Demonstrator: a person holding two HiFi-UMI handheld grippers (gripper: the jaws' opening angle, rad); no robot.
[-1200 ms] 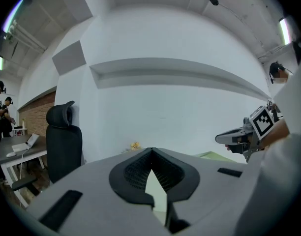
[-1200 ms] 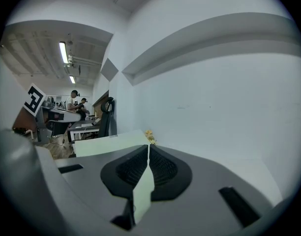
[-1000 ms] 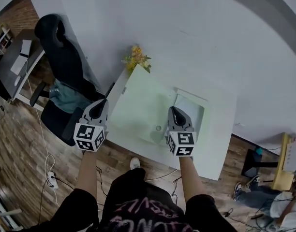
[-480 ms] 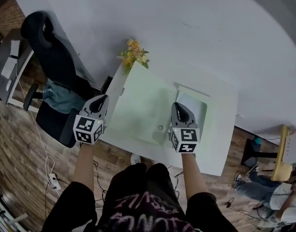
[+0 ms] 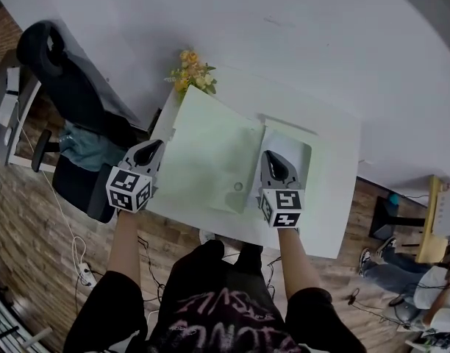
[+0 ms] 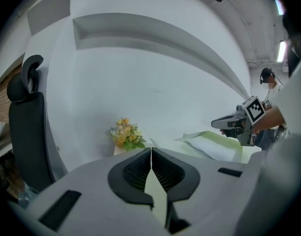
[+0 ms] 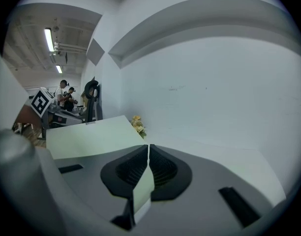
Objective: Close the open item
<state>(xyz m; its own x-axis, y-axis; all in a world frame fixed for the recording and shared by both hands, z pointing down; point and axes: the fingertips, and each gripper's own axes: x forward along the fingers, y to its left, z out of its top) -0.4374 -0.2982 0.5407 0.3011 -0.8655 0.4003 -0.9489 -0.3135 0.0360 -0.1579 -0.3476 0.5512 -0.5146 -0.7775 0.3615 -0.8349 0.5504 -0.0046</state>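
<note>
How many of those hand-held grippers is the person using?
2. The left hand-held gripper clamps the green folder at its left edge; the right hand-held gripper clamps its right half. None seems hidden.

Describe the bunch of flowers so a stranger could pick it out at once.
Find the white table pushed against the white wall, then look to its far left corner, just beyond the green folder and near the black office chair. The flowers sit there: a small yellow and orange bunch with green leaves, the only brightly coloured thing on the table.
</note>
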